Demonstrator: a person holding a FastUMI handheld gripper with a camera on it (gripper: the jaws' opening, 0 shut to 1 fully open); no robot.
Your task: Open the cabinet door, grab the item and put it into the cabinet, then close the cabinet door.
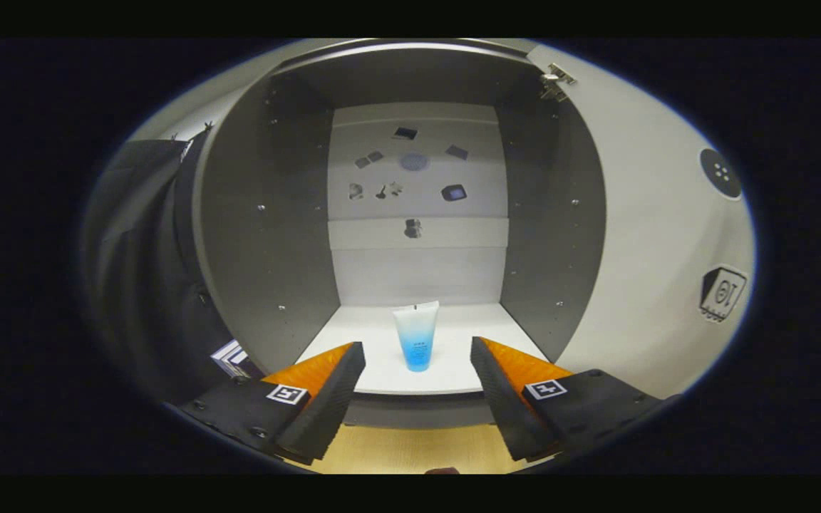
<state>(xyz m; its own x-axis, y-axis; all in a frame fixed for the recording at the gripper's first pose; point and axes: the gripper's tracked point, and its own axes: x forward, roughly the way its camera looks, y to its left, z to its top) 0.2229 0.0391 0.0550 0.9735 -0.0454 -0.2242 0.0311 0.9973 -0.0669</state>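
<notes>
Claw (417, 370) agape before cabinet shelf (467, 335)

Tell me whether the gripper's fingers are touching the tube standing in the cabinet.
Apart. The gripper view shows the gripper open, its fingers spread either side of the tube, with bare white cabinet shelf showing between each finger and the tube.
</notes>
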